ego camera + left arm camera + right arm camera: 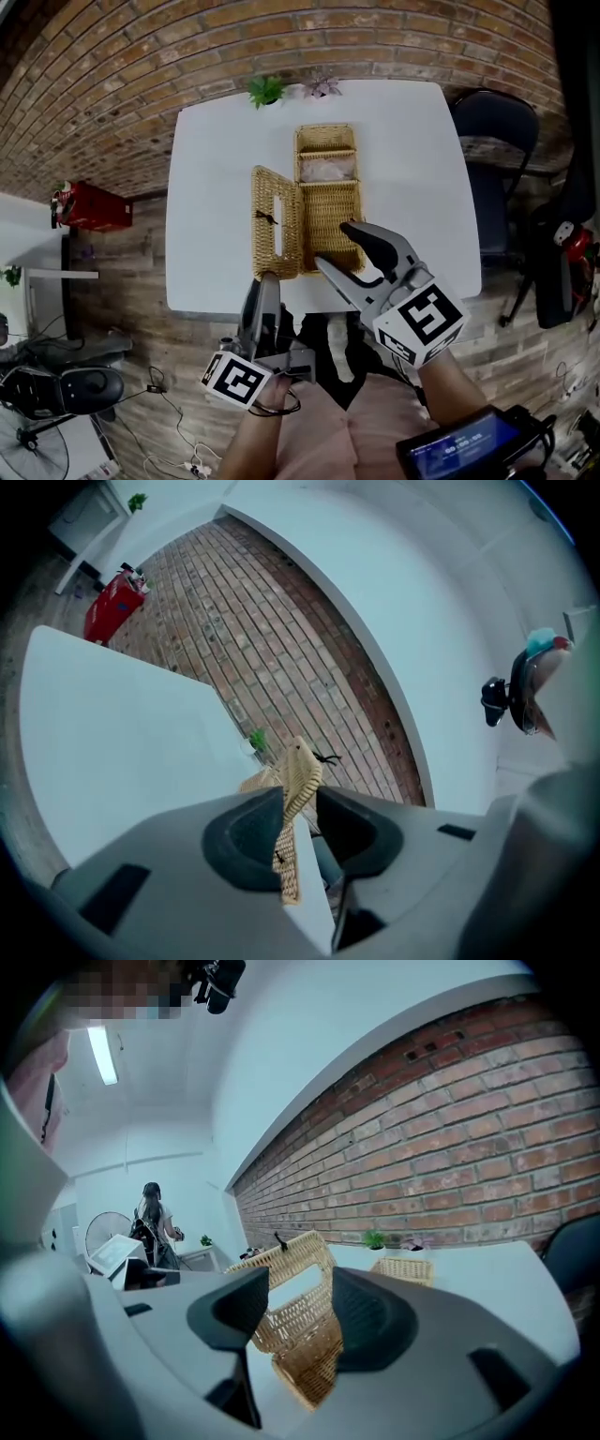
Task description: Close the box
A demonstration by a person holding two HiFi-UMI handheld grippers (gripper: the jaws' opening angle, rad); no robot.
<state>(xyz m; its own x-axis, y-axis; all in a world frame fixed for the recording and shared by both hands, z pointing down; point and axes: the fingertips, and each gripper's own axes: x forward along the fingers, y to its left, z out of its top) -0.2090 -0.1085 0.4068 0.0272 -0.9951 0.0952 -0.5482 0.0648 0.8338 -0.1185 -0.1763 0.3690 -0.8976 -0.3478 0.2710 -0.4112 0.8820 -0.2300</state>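
Since the job is to close it, the wicker box [330, 220] matters most. It sits open near the middle of the white surface [403, 169], its long sides running from 6 to 12 o'clock in the head view. Its lid [277, 220] is hinged along the 9 o'clock side and swung outward. The right gripper view shows it tilted up off the surface rather than lying flat, probably because it is partway through the swing back over the box.

A smaller wicker basket [325, 155] touches the box at 12 o'clock, out of the lid's path.

The left gripper [265, 281] meets the lid at its 6 o'clock end. Its fingers [248, 832] are clenched on the woven edge, a hold that lets the wrist roll the lid over. The right gripper [333, 248] hovers over the box's 6 o'clock end with its fingers [370, 1321] released and spread wide, grasping nothing. It seems placed to steady the box or receive the lid.

Two small plants [266, 90] stand at the surface's 12 o'clock edge, well apart from the work.
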